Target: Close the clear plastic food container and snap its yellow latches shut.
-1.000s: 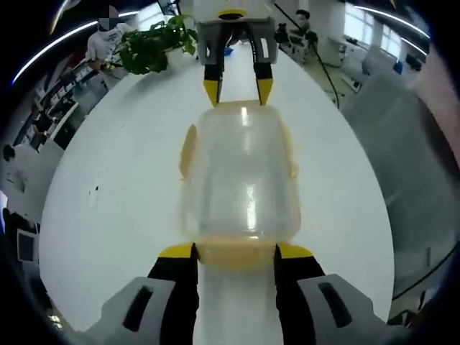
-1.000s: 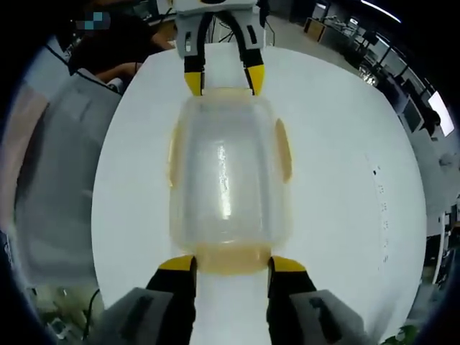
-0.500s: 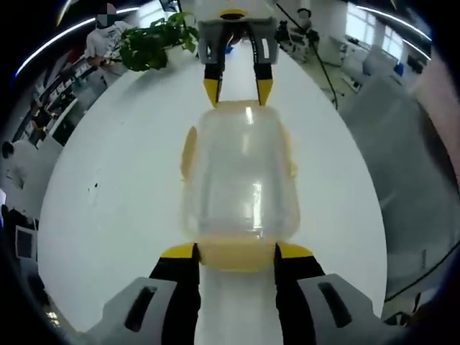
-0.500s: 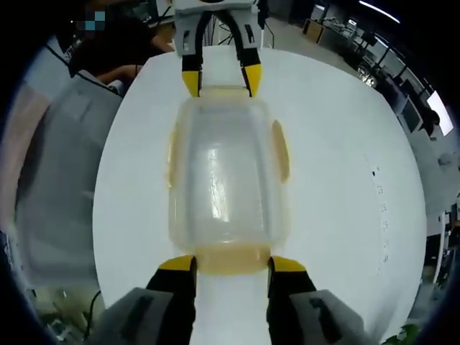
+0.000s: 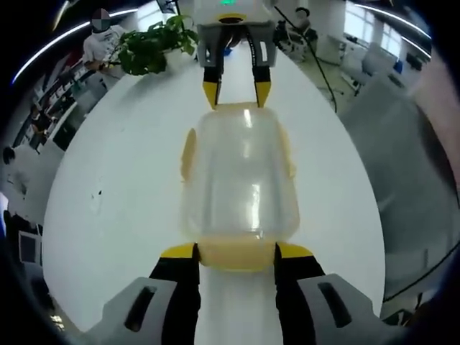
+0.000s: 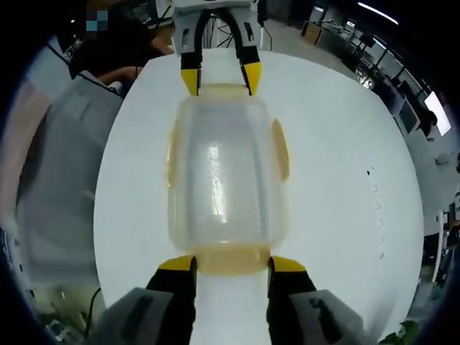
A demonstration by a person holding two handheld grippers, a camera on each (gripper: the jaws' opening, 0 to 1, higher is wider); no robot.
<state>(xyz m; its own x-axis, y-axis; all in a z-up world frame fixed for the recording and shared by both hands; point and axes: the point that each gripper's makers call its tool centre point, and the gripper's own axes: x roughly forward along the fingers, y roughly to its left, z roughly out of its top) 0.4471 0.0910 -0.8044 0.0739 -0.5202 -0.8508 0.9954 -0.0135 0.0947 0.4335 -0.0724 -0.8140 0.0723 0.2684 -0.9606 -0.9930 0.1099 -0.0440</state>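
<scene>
A clear plastic food container with a domed lid (image 5: 241,180) sits flat on the round white table (image 5: 122,187), lid on, caught between the two grippers end to end. The left gripper (image 5: 237,253) has its yellow-tipped jaws set a moderate width apart, one on each side of the pale yellow end latch (image 5: 237,253), touching or nearly touching it. At the far end the right gripper (image 5: 236,90) does the same; in its own view it (image 6: 231,263) straddles the other yellow end latch (image 6: 231,257), with the left gripper's tips at the opposite end. Yellow side latches (image 6: 279,149) lie along the container's long walls. Whether the end latches are snapped down I cannot tell. A leafy green potted plant (image 5: 152,44) stands at the table's far edge
</scene>
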